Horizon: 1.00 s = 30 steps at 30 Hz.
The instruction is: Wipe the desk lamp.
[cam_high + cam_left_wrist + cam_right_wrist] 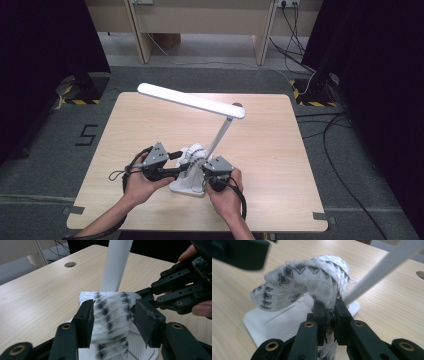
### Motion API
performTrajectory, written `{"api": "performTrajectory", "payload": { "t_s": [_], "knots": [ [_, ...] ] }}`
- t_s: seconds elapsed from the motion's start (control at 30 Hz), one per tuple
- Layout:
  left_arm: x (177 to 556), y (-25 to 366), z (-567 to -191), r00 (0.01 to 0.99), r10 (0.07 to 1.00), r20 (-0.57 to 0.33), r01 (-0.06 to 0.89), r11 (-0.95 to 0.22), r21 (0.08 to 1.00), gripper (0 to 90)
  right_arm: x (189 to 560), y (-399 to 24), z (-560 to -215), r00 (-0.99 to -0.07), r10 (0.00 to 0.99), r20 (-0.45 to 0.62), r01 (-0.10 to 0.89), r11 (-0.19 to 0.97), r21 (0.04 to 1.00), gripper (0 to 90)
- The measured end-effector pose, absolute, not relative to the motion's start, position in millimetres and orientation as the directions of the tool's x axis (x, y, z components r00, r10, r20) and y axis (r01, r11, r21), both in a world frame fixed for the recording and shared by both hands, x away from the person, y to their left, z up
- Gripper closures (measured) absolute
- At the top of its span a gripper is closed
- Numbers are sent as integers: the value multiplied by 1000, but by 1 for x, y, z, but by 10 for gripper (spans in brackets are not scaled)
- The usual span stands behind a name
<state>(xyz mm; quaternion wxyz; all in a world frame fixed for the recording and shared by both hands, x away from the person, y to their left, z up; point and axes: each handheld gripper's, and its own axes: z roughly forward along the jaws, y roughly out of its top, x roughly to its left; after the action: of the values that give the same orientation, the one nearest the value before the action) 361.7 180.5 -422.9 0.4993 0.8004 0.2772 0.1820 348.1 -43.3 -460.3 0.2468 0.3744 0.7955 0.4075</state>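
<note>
Grey carpet and dark curtains surround a pale wooden worktop (150,130), and a white lamp (192,100) stands near its front edge, between the two hands.

From the right gripper (329,312) outward: its jaws are closed tight on a cloth (307,282), white with black triangle patterns. The pinch is at the lower part of the cloth, just beside the slanted lamp pole (384,270) and above the flat white lamp base (274,322). I think this grip works as an anchor, so the cloth does not slide off the lamp while the other hand changes its hold.

The left gripper (113,320) comes to the same cloth (112,312) from the other side of the lamp. Its jaws stand apart, one on each side of the cloth; the left pad is close to the fabric or maybe touching it, the right pad seems a little apart, so it does not squeeze. The cloth rises in front of the pole (116,265), its free end arching away from the pole over the base. In the high view the left gripper (176,159) and the right gripper (206,169) both meet at the foot of the lamp, where the cloth (194,156) sits. Probably the cloth is being wiped around the lamp or wrapped on it.
</note>
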Motion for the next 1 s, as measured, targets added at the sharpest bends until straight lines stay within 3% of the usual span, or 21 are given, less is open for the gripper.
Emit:
{"api": "performTrajectory", "payload": {
  "t_s": [0.33,0.67,1.0],
  "knots": [
    [379,190,-449,728,685,-2,357,-377,854,672,348,-69,-453,-555,829,-77,409,352,842,826],
    [388,186,-484,724,689,14,410,-447,795,709,350,-101,-427,-473,877,-83,379,288,879,826],
    [388,184,-495,721,692,31,409,-461,787,724,360,-123,-381,-354,929,-105,269,208,940,825]
  ]
}}
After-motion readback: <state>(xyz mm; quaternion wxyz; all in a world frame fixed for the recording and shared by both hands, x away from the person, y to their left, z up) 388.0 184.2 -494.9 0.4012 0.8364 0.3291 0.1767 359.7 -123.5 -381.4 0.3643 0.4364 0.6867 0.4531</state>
